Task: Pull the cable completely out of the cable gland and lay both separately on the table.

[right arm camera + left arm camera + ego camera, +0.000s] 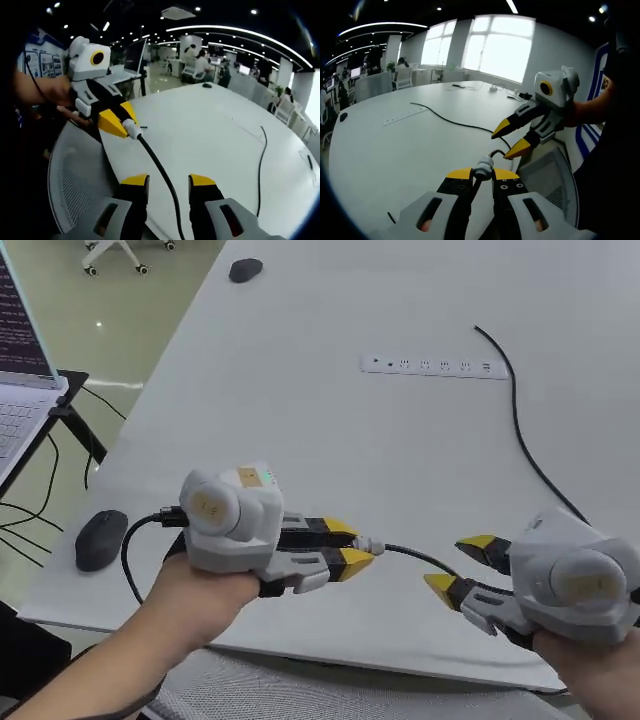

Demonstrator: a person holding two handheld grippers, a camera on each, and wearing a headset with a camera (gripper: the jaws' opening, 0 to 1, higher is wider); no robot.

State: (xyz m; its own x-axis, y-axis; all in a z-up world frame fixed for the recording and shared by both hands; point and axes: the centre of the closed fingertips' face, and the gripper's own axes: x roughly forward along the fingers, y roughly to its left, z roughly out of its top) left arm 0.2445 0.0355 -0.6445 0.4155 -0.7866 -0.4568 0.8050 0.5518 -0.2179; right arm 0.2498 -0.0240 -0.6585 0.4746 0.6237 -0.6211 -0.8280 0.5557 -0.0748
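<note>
Here, left gripper (357, 544) clamped on cable gland (370, 544); right gripper (453, 561) agape around cable (410, 553); power strip (432, 366) beyond.

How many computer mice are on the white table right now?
2. One dark oval computer mouse lies at the near left edge of the white table; the other dark mouse lies at the far end. More may lie outside the views.
</note>
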